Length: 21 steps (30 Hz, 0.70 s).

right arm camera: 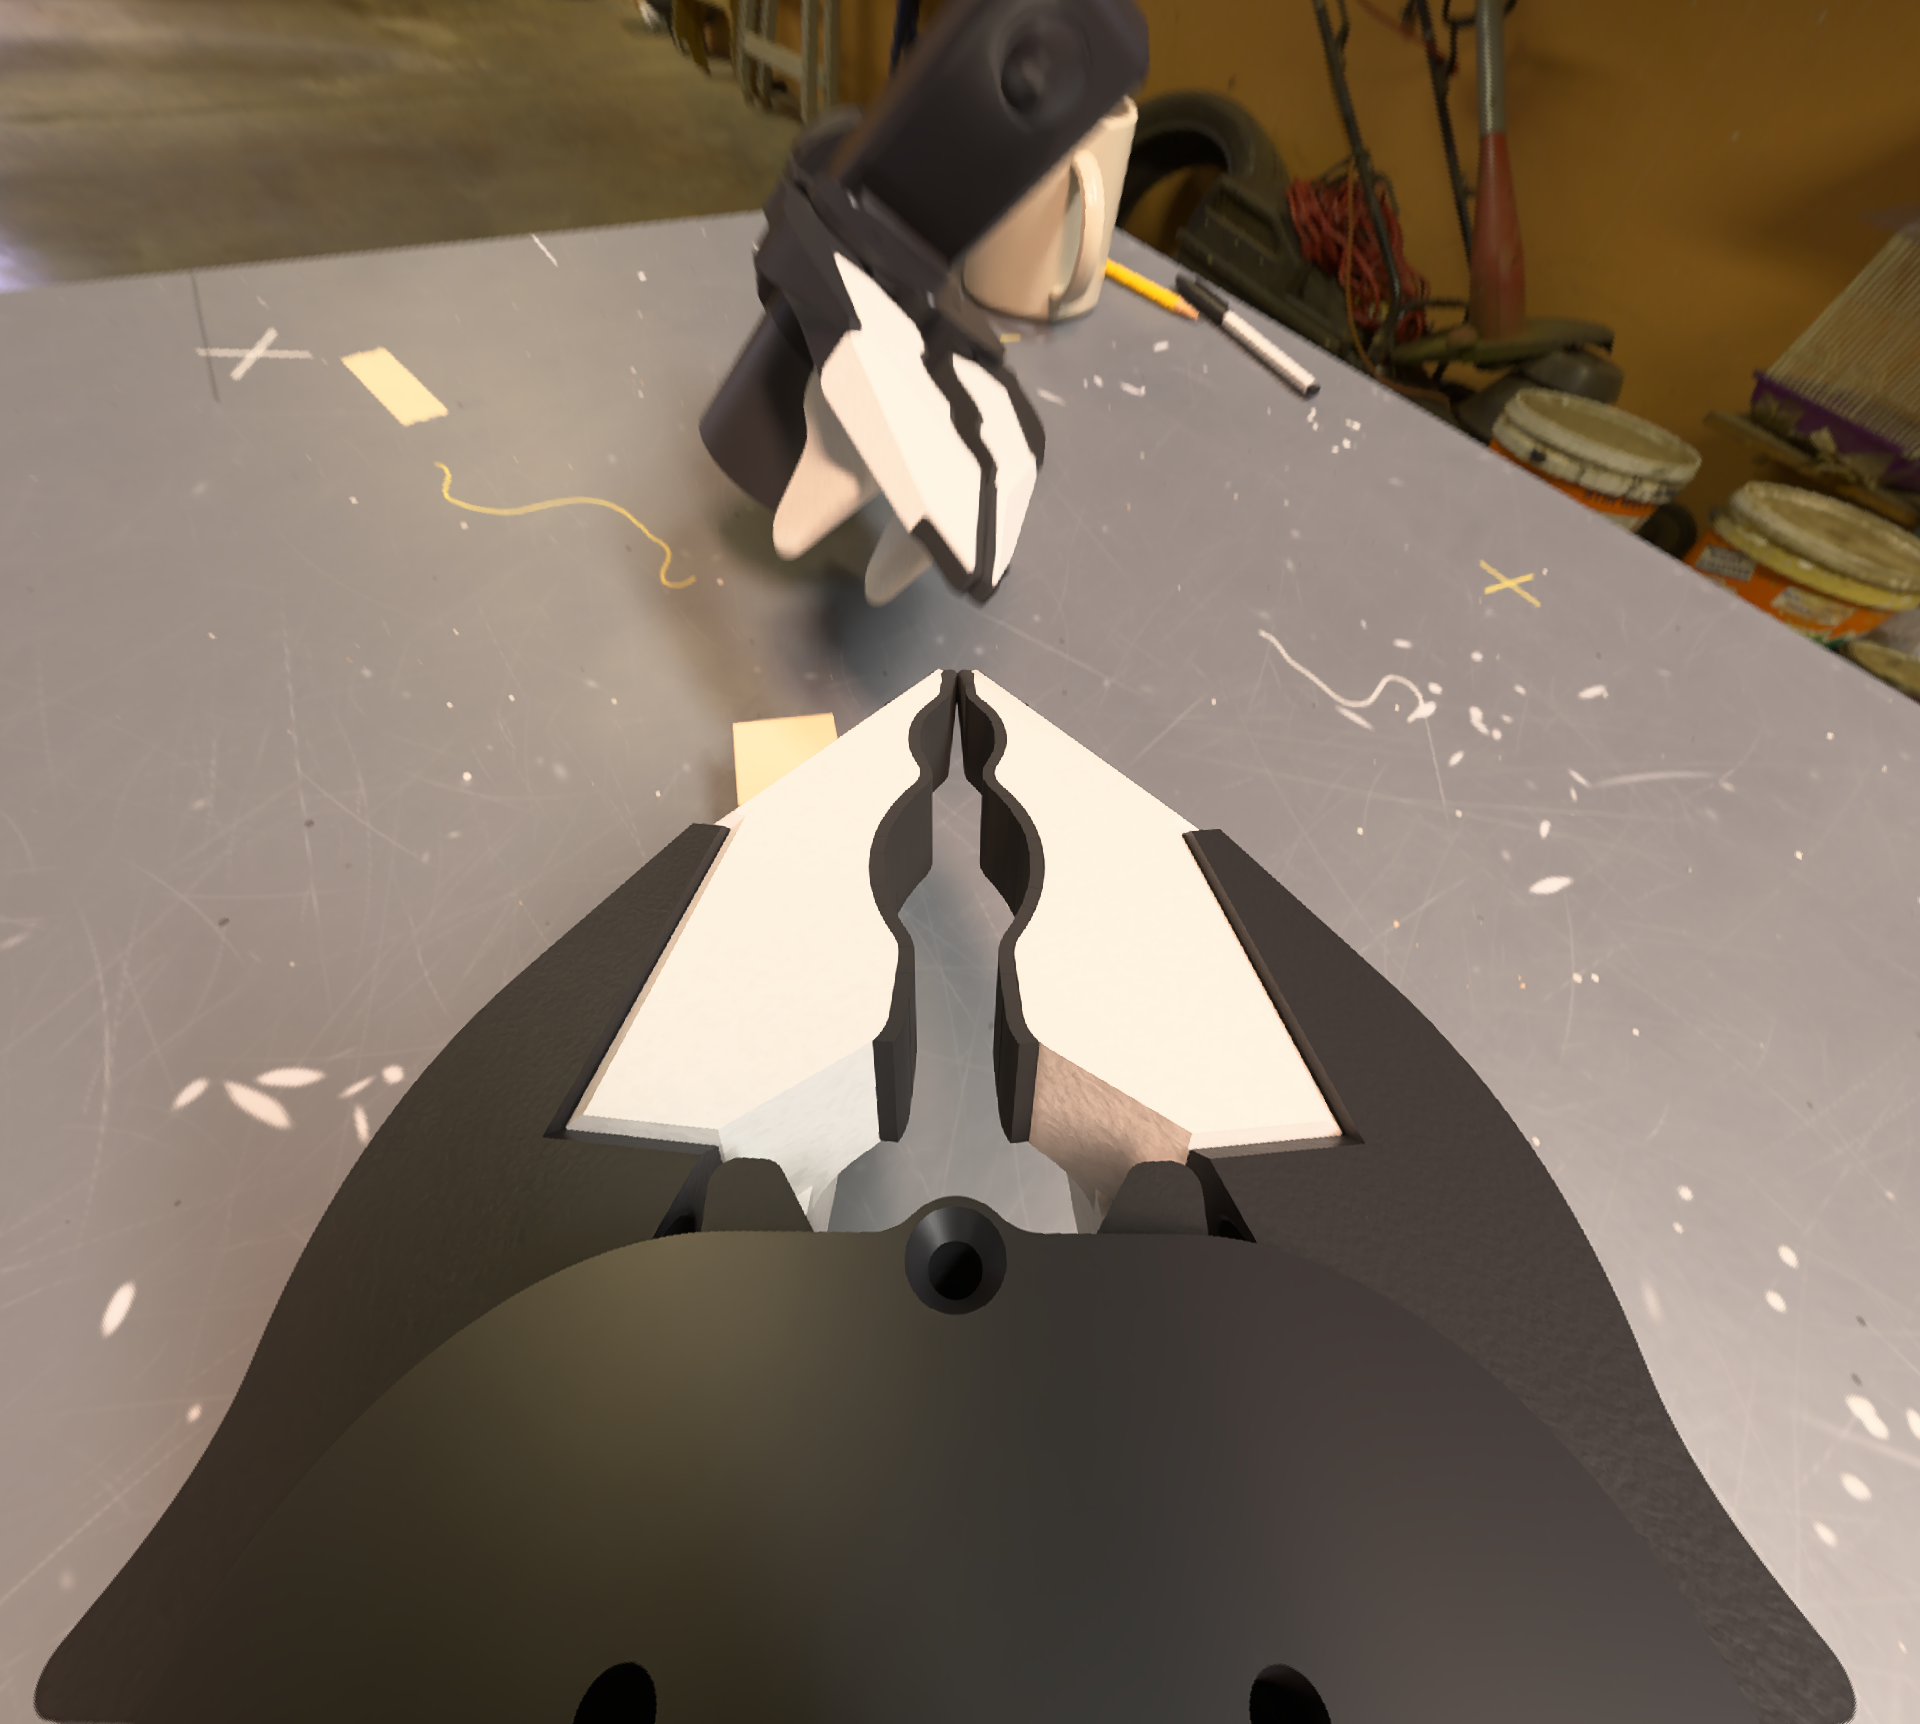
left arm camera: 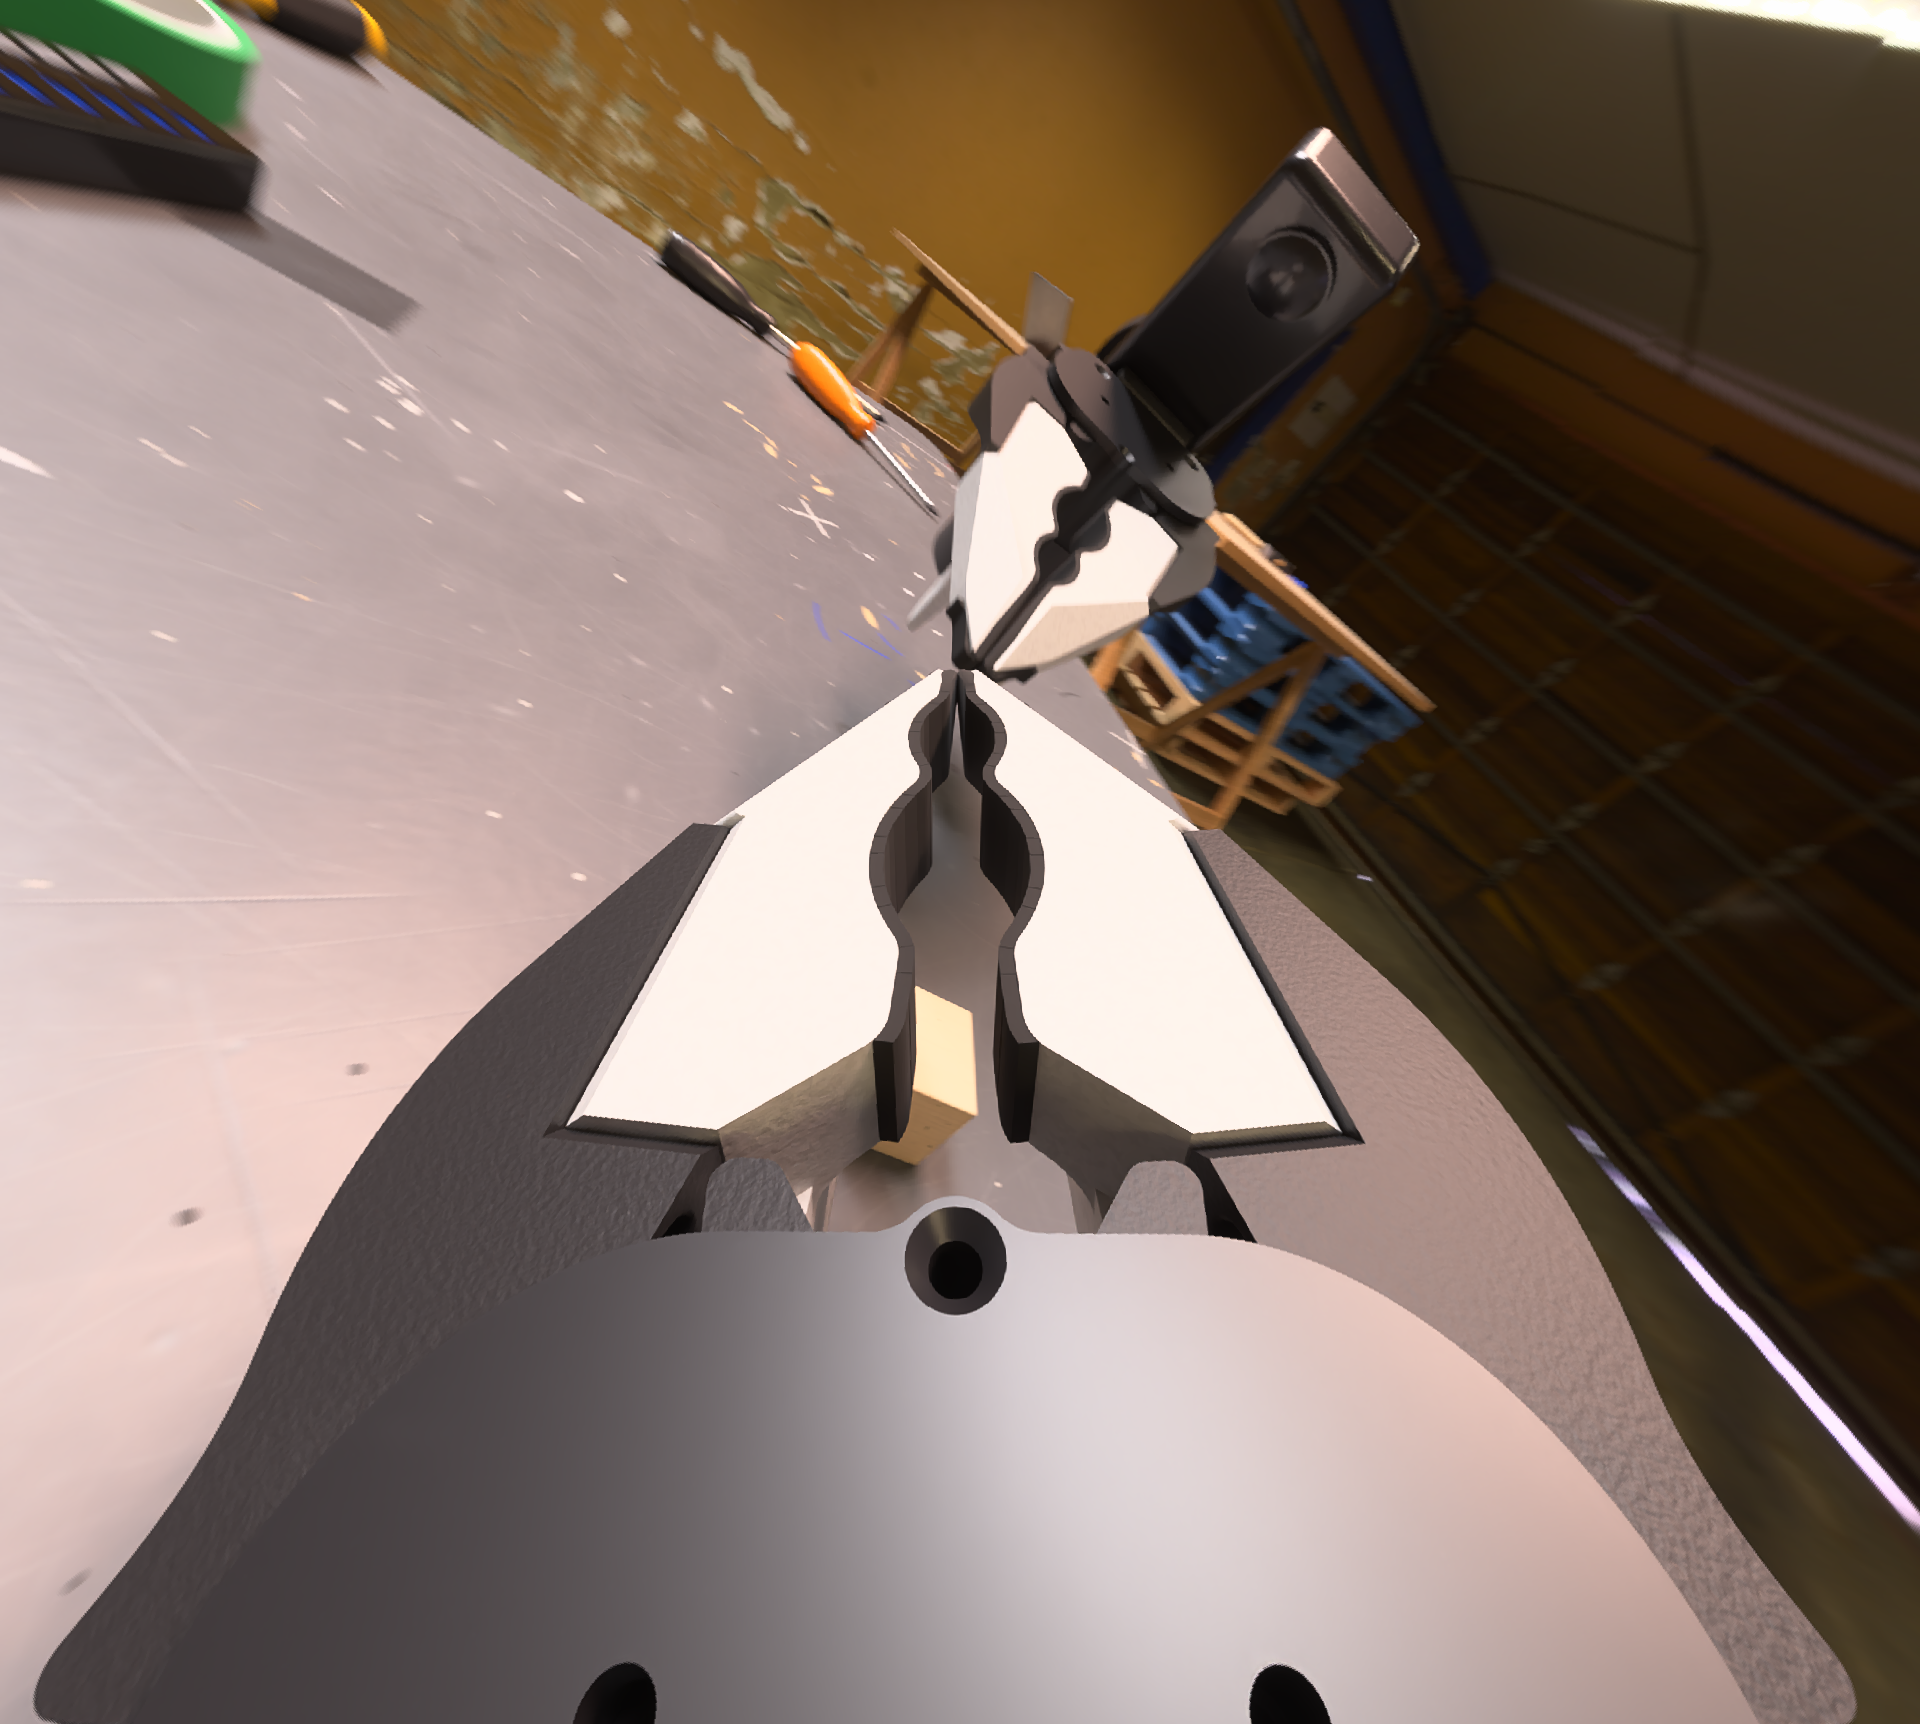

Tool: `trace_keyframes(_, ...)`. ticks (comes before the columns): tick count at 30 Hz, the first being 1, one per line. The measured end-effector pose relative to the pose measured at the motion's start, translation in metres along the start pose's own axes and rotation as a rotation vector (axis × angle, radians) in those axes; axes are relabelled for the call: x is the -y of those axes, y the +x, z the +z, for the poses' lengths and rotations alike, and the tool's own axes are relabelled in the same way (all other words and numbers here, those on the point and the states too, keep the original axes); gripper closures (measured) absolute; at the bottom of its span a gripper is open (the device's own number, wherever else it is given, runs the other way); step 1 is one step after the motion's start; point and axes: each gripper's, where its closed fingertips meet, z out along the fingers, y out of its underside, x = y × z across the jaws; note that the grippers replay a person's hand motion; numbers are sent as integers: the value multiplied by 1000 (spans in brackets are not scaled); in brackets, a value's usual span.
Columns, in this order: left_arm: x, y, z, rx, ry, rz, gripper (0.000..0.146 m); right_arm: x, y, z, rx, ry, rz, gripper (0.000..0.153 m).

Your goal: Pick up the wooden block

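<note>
The wooden block (left arm camera: 940,1087) is a small pale cuboid lying on the grey table (left arm camera: 312,635). In the left wrist view it shows only through the gap near the base of my left gripper (left arm camera: 956,682), which is shut and empty above it. My right gripper (left arm camera: 971,656) hangs tip to tip just beyond, also shut. In the right wrist view the block (right arm camera: 779,749) lies just left of my shut, empty right gripper (right arm camera: 954,682), partly hidden by its left finger. The left gripper (right arm camera: 977,583) hovers tilted beyond it.
A cream mug (right arm camera: 1075,240), a pencil (right arm camera: 1143,287) and a marker (right arm camera: 1252,349) lie at the far right of the table (right arm camera: 312,843). A tape strip (right arm camera: 395,386) and yellow string (right arm camera: 561,511) lie left. A green ring (left arm camera: 156,12) and orange-handled screwdriver (left arm camera: 821,386) sit near the far edge.
</note>
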Motion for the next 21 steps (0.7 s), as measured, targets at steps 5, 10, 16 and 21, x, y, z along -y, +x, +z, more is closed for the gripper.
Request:
trace_keyframes(5, 15, -5, -12, 95, 52, 104, 146, -17, -1, 7, -5, -95, -18, 152)
trace_keyframes(10, 15, -5, -13, 103, 36, 119, 146, -25, -5, 13, 2, -149, -26, 146)
trace_keyframes(16, -11, -9, -15, 172, -192, 190, 146, -30, -3, 14, 3, -167, 15, 139)
trace_keyframes(21, -37, -10, -24, 270, -397, 367, 136, -30, 2, 12, -5, -151, 54, 140)
